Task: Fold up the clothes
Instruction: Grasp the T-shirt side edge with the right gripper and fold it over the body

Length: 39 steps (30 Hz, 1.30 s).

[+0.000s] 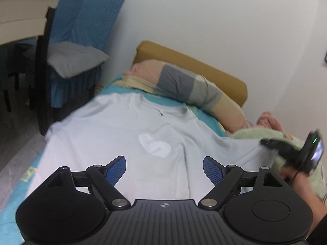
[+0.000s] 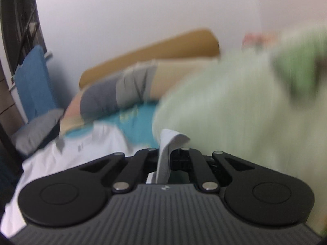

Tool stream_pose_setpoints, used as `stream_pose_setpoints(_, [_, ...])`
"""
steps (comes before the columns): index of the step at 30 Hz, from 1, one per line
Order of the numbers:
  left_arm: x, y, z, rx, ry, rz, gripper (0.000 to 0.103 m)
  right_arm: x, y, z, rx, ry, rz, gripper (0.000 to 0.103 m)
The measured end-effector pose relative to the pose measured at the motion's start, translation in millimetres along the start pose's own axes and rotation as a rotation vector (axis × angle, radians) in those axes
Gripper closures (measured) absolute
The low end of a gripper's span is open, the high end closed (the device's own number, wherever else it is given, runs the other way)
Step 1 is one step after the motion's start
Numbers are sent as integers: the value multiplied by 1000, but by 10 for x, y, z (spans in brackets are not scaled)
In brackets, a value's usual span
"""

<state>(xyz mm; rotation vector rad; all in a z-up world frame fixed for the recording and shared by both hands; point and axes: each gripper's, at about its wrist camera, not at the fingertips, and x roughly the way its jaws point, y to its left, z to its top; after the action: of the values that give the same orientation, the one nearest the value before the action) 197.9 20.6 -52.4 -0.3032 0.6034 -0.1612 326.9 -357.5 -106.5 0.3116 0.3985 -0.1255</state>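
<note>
A pale blue-white T-shirt (image 1: 114, 134) with a white logo lies spread face up on a bed, collar toward the far end. My left gripper (image 1: 164, 170) is open and empty, hovering over the shirt's lower middle. My right gripper (image 1: 271, 144) shows at the right edge of the left wrist view, at the shirt's right sleeve. In the right wrist view my right gripper (image 2: 166, 153) is shut on a fold of the white shirt fabric (image 2: 169, 143), which sticks up between the jaws. That view is blurred by motion.
The bed has a teal sheet (image 1: 12, 210) and a mustard headboard (image 1: 194, 61). A striped pillow (image 1: 184, 85) lies at the head. A pale green blanket (image 2: 235, 112) and pink cloth (image 1: 269, 120) are heaped at the right. A blue-covered chair (image 1: 81, 40) stands at the left.
</note>
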Motion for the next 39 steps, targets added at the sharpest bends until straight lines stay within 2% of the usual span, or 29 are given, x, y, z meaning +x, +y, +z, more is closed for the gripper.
stream_pose_setpoints(5, [-215,189,154,-28,-23,42,19,-83,571,618,-127,-24,-54,97])
stream_pose_setpoints(10, [-362,553,297,-130,-32,58,18,-85,1518,820,-287,-18,-53,97])
stream_pose_setpoints(14, [-410,852,358,-175,-41,109,18,117,2369,631,-439,17,-32,97])
stream_pose_setpoints(18, [-325,1082,308,-199,-2,164,18,485,3047,193,-530,76,28,97])
stream_pose_setpoints(22, [-134,1232,235,-232,62,169,18,864,3474,-332,-607,141,65,97])
stream_pose_setpoints(25, [5,1300,189,-251,102,170,19,1123,3560,-574,-586,181,90,95])
stream_pose_setpoints(27, [72,1326,162,-256,117,170,19,1215,3542,-663,-561,211,122,83])
stream_pose_setpoints(29, [118,1337,133,-262,131,165,19,1203,3516,-712,-542,223,139,31])
stream_pose_setpoints(31, [152,1316,108,-264,140,158,19,1081,3450,-691,-524,202,164,14])
stream_pose_setpoints(35, [163,1219,68,-247,154,141,19,657,3248,-522,-476,198,207,14])
stream_pose_setpoints(39, [129,1056,-6,-214,180,85,19,-73,2808,-348,-360,195,223,14])
